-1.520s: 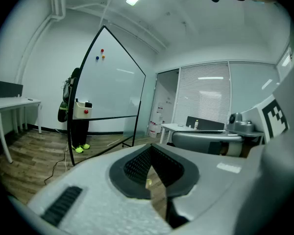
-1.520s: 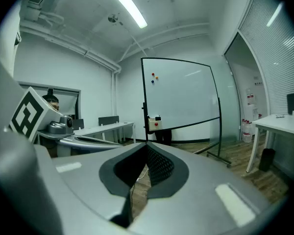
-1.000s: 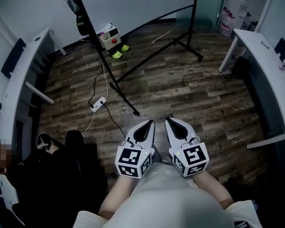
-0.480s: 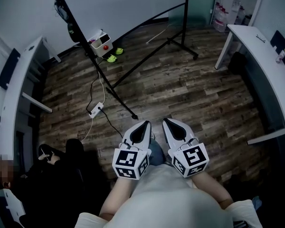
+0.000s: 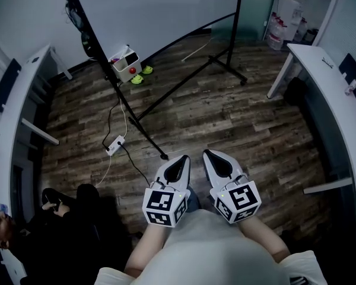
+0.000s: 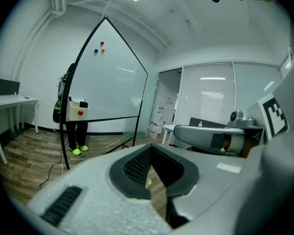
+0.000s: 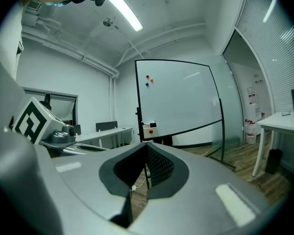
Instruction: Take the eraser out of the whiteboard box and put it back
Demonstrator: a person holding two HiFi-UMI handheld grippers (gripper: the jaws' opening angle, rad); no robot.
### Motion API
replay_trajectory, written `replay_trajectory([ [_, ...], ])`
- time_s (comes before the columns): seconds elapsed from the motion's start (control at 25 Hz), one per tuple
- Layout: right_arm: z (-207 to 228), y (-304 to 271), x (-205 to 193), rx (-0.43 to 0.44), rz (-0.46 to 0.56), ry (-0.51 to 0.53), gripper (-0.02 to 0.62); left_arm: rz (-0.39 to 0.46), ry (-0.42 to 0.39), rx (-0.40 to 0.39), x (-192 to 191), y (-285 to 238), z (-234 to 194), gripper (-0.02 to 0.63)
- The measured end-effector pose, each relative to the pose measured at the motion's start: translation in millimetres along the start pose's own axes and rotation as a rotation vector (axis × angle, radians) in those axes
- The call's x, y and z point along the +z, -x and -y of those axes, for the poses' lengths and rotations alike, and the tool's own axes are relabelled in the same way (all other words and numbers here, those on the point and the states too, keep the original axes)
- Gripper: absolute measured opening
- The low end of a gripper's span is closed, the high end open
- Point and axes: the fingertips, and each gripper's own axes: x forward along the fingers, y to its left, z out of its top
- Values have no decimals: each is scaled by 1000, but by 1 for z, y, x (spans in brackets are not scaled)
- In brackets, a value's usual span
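A white whiteboard box (image 5: 124,62) with a red dot hangs on the stand's left post, below the whiteboard (image 5: 160,8). It also shows small in the left gripper view (image 6: 76,110) and the right gripper view (image 7: 149,129). The eraser is too small to make out. My left gripper (image 5: 181,160) and right gripper (image 5: 212,155) are held side by side in front of my body, well short of the board. Both point toward it, nearly level. Each has its jaws shut with nothing between them (image 6: 148,147) (image 7: 146,147).
The stand's black legs (image 5: 160,153) spread across the wooden floor toward me. A power strip (image 5: 113,145) with cables lies beside them. White desks (image 5: 15,105) (image 5: 338,94) run along both sides. Someone in green shoes (image 5: 139,75) stands behind the board. A person (image 5: 47,218) sits at lower left.
The floor, power strip and stand have slid toward me in the head view: I have moved closer to the whiteboard. Both grippers keep their place before me, still shut.
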Motion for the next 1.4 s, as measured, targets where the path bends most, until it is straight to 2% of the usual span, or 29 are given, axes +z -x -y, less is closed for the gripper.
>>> replay_trajectory([
  [0.6,33,-93,18,23,-6,-9,5,0,21,5,33,-66,-73,2],
  [0.92,34,-146,34,50,-14,-6,5,-2,21,5,57,-91,-115,1],
  [1.4,36,-234,47,87,-19,-11,5,7,33,46,85,-119,-195,0],
])
